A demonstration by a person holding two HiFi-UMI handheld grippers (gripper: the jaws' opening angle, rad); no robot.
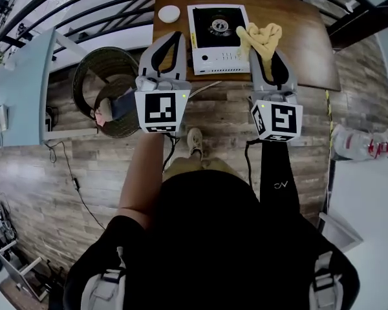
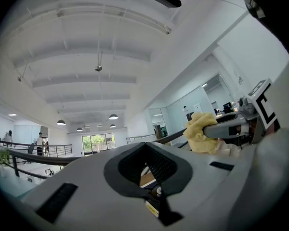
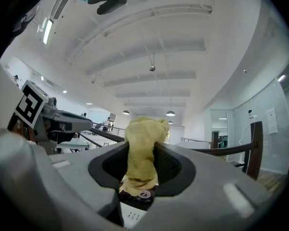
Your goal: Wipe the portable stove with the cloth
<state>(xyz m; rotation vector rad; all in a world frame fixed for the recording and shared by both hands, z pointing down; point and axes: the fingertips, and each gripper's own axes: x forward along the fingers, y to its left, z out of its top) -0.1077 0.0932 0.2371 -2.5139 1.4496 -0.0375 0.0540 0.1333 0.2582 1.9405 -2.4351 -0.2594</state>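
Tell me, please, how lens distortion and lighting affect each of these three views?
Head view: fisheye bows the table edges, yet even light keeps the portable stove sharp. Left gripper view: ceiling beams curve, corners go black, and the left gripper looms large. Right gripper view: same curvature and black corners; the yellow cloth is crisp.

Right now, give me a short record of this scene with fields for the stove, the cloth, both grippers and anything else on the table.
stove: portable stove, white body with a dark top, on the wooden table
cloth: yellow cloth, bunched, overlapping the stove's right edge in the head view; contact cannot be told
right gripper: jaws shut on the cloth
left gripper: jaws together, nothing between them, by the stove's left side
other: white round disc, left of the stove
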